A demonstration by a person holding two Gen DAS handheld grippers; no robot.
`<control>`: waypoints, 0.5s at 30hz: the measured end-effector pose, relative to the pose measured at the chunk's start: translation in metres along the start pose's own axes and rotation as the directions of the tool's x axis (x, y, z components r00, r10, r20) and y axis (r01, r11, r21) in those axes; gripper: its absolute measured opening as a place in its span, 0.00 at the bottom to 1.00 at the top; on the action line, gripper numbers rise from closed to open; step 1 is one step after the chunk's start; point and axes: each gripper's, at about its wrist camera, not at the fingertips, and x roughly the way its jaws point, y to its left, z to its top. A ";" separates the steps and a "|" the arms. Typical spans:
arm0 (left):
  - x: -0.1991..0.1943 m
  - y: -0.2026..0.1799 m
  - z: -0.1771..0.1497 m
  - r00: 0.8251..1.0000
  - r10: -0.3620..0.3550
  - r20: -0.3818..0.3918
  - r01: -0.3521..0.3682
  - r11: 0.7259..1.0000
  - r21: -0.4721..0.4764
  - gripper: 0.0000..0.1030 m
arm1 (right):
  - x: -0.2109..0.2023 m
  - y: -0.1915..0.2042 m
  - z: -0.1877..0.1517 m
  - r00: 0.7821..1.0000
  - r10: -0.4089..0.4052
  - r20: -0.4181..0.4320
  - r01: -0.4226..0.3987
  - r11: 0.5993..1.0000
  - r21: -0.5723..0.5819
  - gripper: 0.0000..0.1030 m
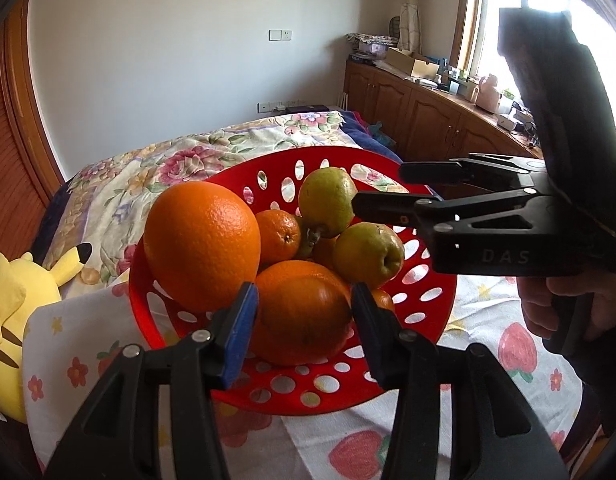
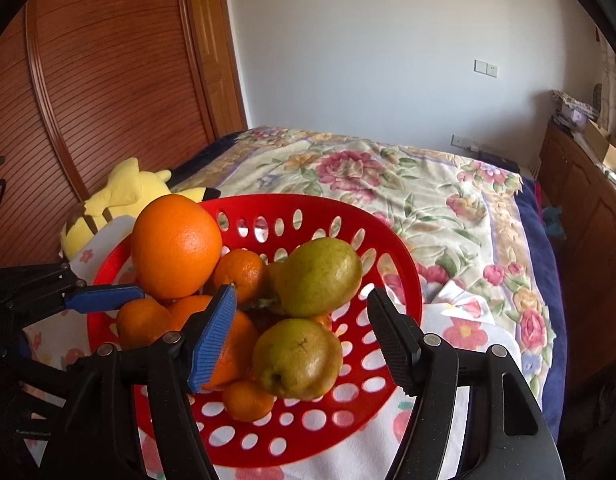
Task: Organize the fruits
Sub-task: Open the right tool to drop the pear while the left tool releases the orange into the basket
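A red perforated basket (image 1: 428,300) (image 2: 400,264) holds several fruits. A big orange (image 1: 201,244) (image 2: 175,246) sits on top at the left. Two green pears (image 1: 328,202) (image 2: 320,276) (image 1: 368,254) (image 2: 297,358) lie at the right, with smaller oranges (image 1: 277,236) (image 2: 239,276) between. My left gripper (image 1: 303,300) is open, its fingers on either side of a large orange (image 1: 303,312) low in the basket, apart from it. My right gripper (image 2: 301,308) is open above the nearer pear; in the left wrist view its fingertips (image 1: 358,204) reach the pears from the right.
The basket stands on a white cloth with strawberry prints (image 1: 516,344) (image 2: 464,328). A yellow plush toy (image 1: 11,300) (image 2: 119,196) lies to the left. A floral bedspread (image 1: 147,176) (image 2: 388,176) lies behind, wooden cabinets (image 1: 420,116) to the right.
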 end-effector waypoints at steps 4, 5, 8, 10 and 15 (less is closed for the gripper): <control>-0.002 0.001 -0.006 1.000 0.009 -0.007 -0.009 1.000 -0.006 0.47 | -0.012 0.003 -0.007 1.000 -0.016 0.020 0.016 1.000 0.009 0.68; -0.003 0.002 -0.008 1.000 0.019 -0.010 -0.019 1.000 -0.008 0.47 | -0.014 0.004 -0.008 0.999 -0.022 0.027 0.022 1.000 0.011 0.68; -0.008 0.003 -0.010 1.000 0.028 -0.004 -0.028 0.999 -0.021 0.48 | -0.021 0.009 -0.010 0.999 -0.035 0.037 0.034 0.999 0.004 0.68; -0.015 0.003 -0.012 0.999 0.036 0.002 -0.036 0.999 -0.022 0.48 | -0.026 0.013 -0.013 0.998 -0.037 0.046 0.037 0.999 0.006 0.68; -0.033 -0.002 -0.015 0.998 0.050 0.022 -0.050 0.999 -0.017 0.48 | -0.038 0.022 -0.021 0.997 -0.034 0.066 0.033 0.999 0.020 0.68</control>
